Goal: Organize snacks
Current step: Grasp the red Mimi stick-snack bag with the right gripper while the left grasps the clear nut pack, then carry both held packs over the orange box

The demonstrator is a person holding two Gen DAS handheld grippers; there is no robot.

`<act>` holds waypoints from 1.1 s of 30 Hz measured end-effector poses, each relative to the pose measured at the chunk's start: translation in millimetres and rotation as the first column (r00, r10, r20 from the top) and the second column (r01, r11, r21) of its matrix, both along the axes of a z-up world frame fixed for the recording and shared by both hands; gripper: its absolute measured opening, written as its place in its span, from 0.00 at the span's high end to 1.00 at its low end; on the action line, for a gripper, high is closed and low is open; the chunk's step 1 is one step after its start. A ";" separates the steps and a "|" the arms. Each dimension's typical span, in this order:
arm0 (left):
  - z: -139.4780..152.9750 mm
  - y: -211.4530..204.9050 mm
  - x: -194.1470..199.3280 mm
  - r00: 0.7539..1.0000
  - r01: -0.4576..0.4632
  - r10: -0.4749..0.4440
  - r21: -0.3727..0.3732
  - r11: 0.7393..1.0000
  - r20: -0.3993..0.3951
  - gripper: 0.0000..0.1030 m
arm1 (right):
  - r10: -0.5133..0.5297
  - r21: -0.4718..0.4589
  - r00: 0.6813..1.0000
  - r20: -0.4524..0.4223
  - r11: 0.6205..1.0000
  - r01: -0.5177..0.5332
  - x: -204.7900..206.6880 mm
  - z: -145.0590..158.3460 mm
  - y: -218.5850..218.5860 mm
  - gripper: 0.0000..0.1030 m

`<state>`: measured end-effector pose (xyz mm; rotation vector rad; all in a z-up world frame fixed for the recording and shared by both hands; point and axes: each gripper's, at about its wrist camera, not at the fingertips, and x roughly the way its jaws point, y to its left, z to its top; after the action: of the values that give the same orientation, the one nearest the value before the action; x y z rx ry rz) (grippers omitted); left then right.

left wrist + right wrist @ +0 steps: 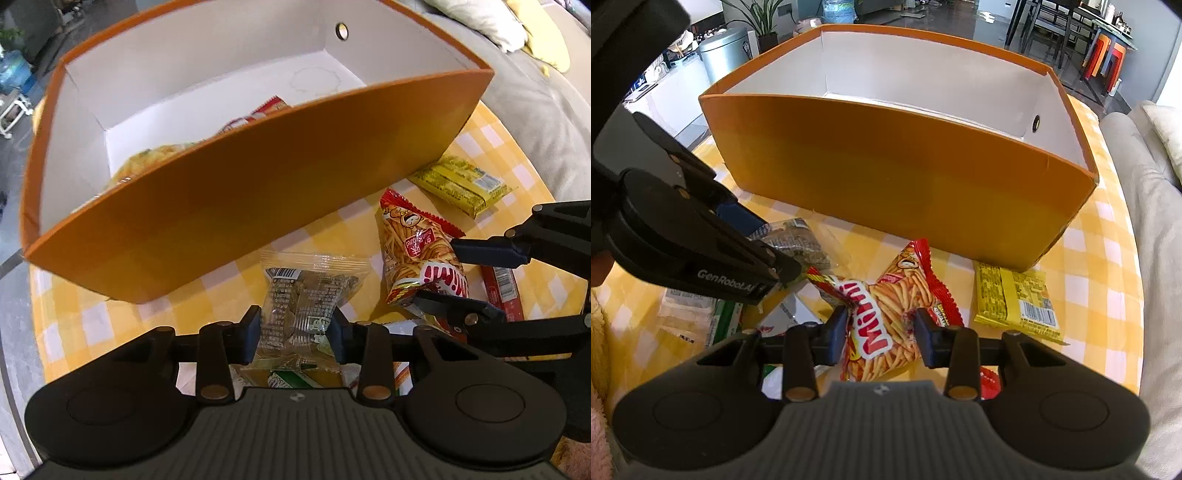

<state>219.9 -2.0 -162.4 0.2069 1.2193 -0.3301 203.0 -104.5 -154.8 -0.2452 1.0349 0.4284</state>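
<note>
A big orange box with a white inside stands on the yellow checked cloth; it also shows in the right wrist view. Some snack packets lie inside it. My left gripper is shut on a clear packet of brown snacks just in front of the box. My right gripper is shut on a red Mimi fries packet, which also shows in the left wrist view. A yellow packet lies flat to the right, by the box corner.
More packets lie under the grippers: a green and white one and a red one. A grey sofa runs along the right side of the table. A metal bin and chairs stand beyond the box.
</note>
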 end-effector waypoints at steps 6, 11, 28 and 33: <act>26.5 7.4 -20.7 0.997 -0.050 0.051 -0.024 0.998 0.051 0.60 | -0.022 0.023 1.000 -0.013 0.999 0.022 4.3 10.2 -5.7 0.72; 53.5 17.9 -38.8 0.989 -0.120 0.125 -0.067 0.991 0.079 0.60 | -0.028 0.038 0.999 -0.024 0.999 0.029 -0.5 24.9 -9.9 0.74; 137.8 39.2 -47.4 0.950 -0.224 0.250 -0.149 0.963 0.187 0.60 | 0.034 0.077 0.986 0.162 0.996 -0.047 -14.6 125.0 -10.7 0.75; 158.0 36.4 -22.4 0.946 -0.200 0.223 -0.121 0.972 0.233 0.60 | 0.024 0.087 0.979 0.204 0.995 -0.043 7.0 146.2 -13.8 0.75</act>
<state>197.5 34.4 -4.4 0.0303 0.9674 -0.1690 210.0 -118.3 -8.6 -0.2202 0.8105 0.4697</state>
